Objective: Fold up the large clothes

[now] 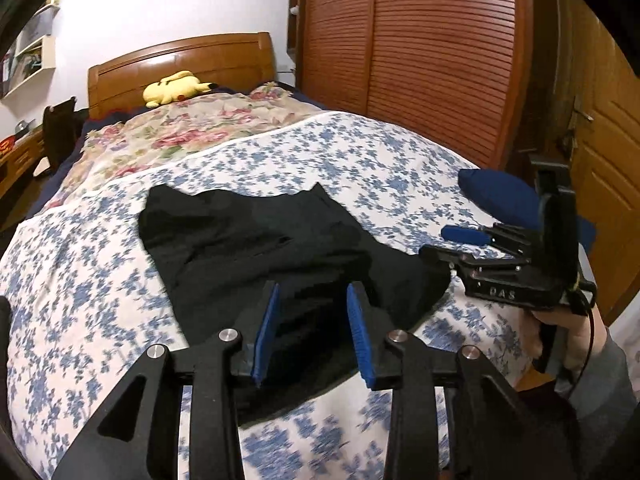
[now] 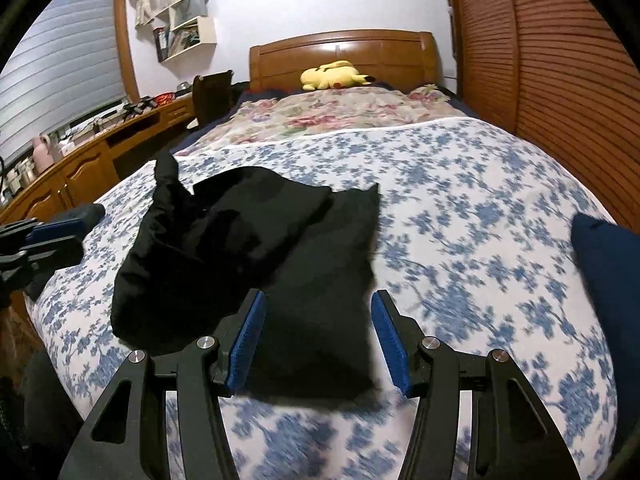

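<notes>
Left tongs [image 1: 312, 336] spread, blue pads clear of cloth, nothing pinched. Right tongs [image 2: 318, 344] spread wider, also empty, hovering over near edge of black garment [image 2: 280, 264]. Garment lies rumpled, partly folded, on blue-flowered bed cover [image 2: 460, 208]. Navy cushion [image 2: 608, 280] at right edge. Farther: rose-print quilt [image 2: 340, 114], yellow plush toy [image 2: 334, 74] against wooden headboard [image 2: 344, 50].

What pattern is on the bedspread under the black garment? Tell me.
Small blue flowers on white: the bedspread shows best in the right wrist view.
</notes>
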`<state>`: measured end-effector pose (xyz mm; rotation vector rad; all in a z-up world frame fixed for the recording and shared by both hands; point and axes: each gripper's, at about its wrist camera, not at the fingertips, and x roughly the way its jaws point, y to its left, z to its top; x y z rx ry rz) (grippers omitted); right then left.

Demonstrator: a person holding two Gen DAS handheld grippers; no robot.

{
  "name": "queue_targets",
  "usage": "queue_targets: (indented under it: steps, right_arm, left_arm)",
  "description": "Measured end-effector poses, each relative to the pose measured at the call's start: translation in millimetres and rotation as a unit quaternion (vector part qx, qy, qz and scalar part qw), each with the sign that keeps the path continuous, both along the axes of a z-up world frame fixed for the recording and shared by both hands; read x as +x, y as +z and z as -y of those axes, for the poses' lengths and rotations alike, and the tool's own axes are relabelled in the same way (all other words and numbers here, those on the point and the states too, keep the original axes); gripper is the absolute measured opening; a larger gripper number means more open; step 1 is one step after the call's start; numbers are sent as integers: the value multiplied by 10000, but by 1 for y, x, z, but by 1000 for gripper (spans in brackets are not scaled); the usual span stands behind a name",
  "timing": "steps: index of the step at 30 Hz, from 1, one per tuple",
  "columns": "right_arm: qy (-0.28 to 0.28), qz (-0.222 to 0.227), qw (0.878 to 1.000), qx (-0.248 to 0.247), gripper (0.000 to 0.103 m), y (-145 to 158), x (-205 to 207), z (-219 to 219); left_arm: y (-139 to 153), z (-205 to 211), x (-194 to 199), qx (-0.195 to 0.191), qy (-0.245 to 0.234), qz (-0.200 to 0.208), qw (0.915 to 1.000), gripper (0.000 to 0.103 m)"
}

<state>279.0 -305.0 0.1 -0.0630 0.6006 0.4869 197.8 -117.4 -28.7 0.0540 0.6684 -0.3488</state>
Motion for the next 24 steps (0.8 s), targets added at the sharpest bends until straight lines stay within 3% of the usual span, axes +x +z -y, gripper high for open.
queue_targets:
  steps: [11, 17, 24]
  right_arm:
    - [485, 374, 9976, 336, 57, 28, 7, -42]
    - [982, 277, 9935, 500, 57, 20, 14, -65]
    - [1219, 10, 9925, 61, 57, -3, 34, -95]
  left_arm:
    - [-32, -72, -13, -46, 561, -144, 9983, 36]
    - [-51, -92, -20, -19, 735, -262, 9969, 36]
    - [-62, -102, -27, 11, 793, -322, 9963, 36]
